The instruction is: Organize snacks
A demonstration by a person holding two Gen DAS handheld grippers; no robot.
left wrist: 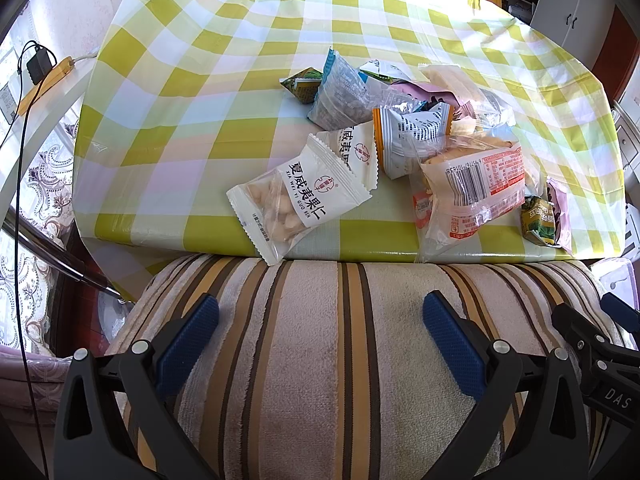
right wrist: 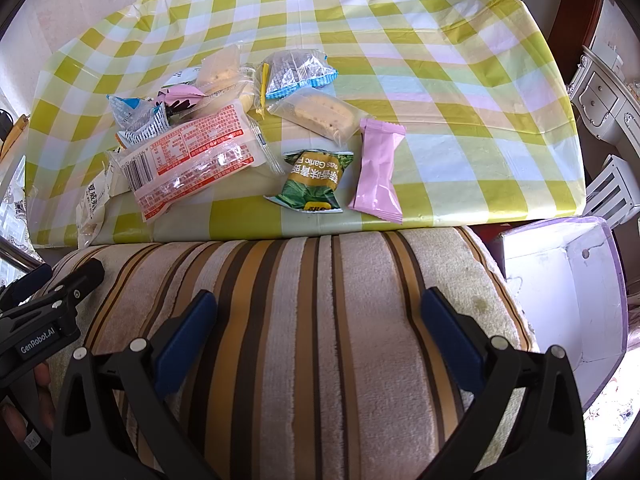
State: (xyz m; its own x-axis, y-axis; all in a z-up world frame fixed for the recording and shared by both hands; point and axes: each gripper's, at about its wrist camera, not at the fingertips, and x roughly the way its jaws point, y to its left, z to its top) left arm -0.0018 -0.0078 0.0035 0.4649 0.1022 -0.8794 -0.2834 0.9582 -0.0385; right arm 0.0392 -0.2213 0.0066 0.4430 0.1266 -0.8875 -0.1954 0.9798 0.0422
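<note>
Several snack packets lie in a pile on the table with the yellow checked cloth (left wrist: 200, 80). In the left wrist view a white nut packet (left wrist: 298, 200) lies nearest, hanging over the front edge, beside a clear red-printed bag (left wrist: 474, 184) and an orange-edged packet (left wrist: 412, 132). In the right wrist view I see the red-printed bag (right wrist: 188, 160), a green pea packet (right wrist: 314, 182), a pink packet (right wrist: 380, 172) and a clear cake packet (right wrist: 320, 114). My left gripper (left wrist: 320, 316) and my right gripper (right wrist: 318, 312) are open and empty, held over a striped cushion, short of the table.
A striped towel-covered cushion (left wrist: 320, 360) lies between the grippers and the table edge. An open white and lilac box (right wrist: 568, 296) stands low at the right of the cushion. A metal pole (left wrist: 48, 256) and a black cable (left wrist: 20, 160) are at the left.
</note>
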